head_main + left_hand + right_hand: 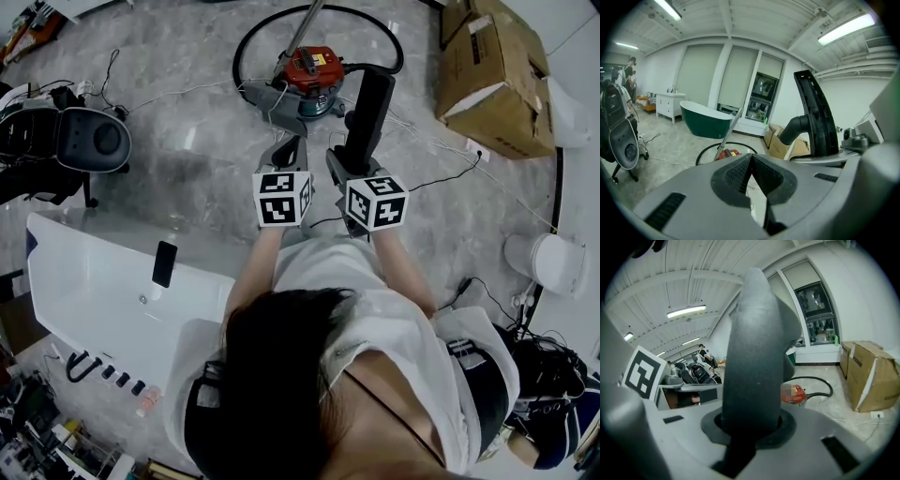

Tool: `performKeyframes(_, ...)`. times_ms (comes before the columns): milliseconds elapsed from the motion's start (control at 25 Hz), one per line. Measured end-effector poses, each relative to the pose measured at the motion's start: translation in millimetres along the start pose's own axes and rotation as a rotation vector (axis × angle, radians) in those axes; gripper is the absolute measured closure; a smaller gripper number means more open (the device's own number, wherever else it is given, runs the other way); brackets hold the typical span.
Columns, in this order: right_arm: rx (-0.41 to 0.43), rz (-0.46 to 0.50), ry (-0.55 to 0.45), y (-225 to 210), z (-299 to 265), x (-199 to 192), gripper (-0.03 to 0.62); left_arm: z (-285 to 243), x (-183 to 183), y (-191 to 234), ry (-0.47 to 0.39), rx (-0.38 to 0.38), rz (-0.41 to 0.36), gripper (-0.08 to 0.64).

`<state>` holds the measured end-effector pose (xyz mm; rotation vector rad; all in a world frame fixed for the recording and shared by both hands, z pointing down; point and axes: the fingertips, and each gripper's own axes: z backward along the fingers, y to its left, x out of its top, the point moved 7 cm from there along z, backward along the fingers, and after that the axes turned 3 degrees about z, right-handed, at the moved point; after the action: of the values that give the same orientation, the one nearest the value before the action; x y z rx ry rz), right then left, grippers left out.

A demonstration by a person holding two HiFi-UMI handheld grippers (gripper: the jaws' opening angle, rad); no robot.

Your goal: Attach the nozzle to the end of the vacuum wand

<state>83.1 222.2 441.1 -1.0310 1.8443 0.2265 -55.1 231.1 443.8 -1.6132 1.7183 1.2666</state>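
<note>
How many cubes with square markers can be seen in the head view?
2. One white cube with black square markers is on the left claw; the other is on the right claw, which grips the black nozzle. None seems hidden.

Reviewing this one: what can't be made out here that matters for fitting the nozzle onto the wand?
Head view: the wand runs out of the top edge, so its free end is cut off.
Right gripper view: no wand shows; the nozzle fills the middle and blocks it.
Left gripper view: the wand's tip is too small to read its shape.
</note>
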Motion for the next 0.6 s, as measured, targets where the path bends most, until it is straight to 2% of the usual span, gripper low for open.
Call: performKeyframes(600, -0.036, -0.034, -0.004, 7, -36, 13, 0.52, -9, 8, 45, 0.017, -0.038, 0.024, 0.557)
